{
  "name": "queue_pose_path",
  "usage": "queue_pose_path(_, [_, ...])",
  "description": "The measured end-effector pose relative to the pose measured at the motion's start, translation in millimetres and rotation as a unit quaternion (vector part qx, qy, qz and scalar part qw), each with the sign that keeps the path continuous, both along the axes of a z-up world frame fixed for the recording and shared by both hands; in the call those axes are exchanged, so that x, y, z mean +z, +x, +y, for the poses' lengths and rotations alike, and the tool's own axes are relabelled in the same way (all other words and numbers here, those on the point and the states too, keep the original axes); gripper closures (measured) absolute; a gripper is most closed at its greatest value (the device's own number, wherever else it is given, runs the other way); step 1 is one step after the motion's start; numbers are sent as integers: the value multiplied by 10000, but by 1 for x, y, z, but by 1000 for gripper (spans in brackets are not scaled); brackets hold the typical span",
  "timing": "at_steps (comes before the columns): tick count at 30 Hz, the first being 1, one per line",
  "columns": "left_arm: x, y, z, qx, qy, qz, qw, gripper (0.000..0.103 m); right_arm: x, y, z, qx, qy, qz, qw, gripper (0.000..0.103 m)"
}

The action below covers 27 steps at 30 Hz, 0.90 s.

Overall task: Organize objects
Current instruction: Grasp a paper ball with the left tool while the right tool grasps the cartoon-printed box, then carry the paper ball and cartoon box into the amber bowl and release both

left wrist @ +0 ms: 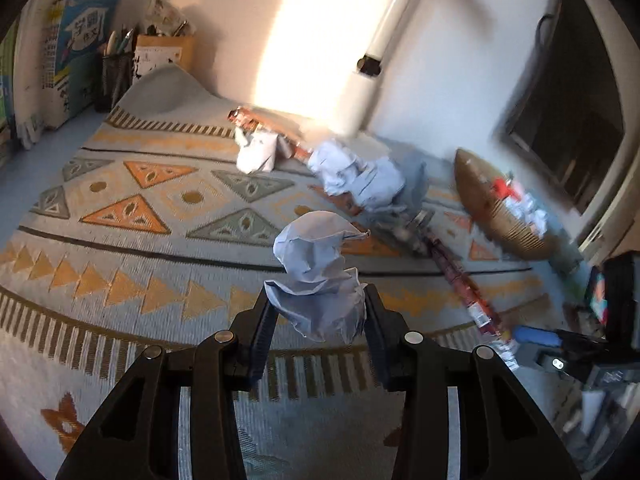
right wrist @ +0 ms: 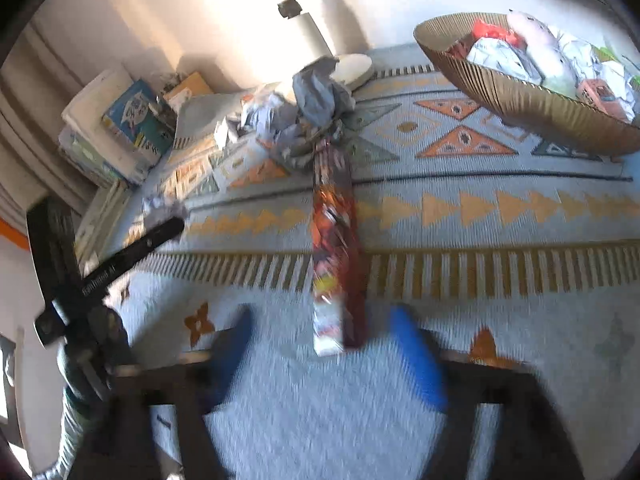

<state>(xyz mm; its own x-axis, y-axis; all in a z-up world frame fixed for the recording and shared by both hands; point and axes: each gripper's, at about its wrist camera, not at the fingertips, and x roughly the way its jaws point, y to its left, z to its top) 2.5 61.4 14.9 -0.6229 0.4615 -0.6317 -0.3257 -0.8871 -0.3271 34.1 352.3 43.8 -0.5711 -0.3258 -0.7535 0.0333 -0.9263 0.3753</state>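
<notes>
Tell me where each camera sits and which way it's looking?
Left wrist: on the left tool, looking down across the patterned cloth; its black fingers pinch a crumpled paper ball.
Right wrist: on the right tool, looking along a long snack wrapper; blue fingers open, empty.
Shared: cloth, wrapper, basket, and each other's tool.

The crumpled pale blue paper ball [left wrist: 320, 276] looks matt; the patterned woven cloth mat [left wrist: 132, 248] rough; the ribbed brown basket [right wrist: 520, 100] perhaps corrugated cardboard.
</notes>
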Motion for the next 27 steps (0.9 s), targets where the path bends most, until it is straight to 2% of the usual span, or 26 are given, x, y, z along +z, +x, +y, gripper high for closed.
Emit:
queue_pose_path(3, [-4,-5,-1,49,25,-147,9999,64,-3,-21,-7,-51,438,101,9990,21])
queue_pose_path(6, [-5,-4,-1,59,51,-155,9999,64,-8,-35,-13,-71,675,72,9977,22])
queue_pose_path(10, [-4,-2,-4,29,156,-142,9998,64,-9,-36,-22,-267,1210,157,9922,40])
queue_pose_path(11, [-4,-3,-4,22,165,-156,9997,64,-9,-36,-25,-277,1309,166,9909,51])
queue_pose_path(13, [-4,-4,-3,12,141,-164,9998,64,-9,-35,-32,-188,1498,212,9883,64])
queue_pose_path(14, [-4,-4,-2,13,111,-163,9998,64,-10,-36,-34,-125,1511,208,9882,76])
queue_pose_path(15, [-4,-4,-2,12,98,-163,9998,64,-9,-35,-36,-82,1561,239,9874,78])
queue_pose_path(19, [-4,-5,-1,46,25,-171,9998,64,-8,-28,-36,86,1284,257,9914,80])
queue_pose_path(23, [-4,-5,4,25,-135,-178,9997,64,-3,-12,-26,268,340,263,9987,80])
queue_pose_path(27, [4,-3,19,-173,-374,-102,9991,64,17,4,-10,242,-179,415,9987,80])
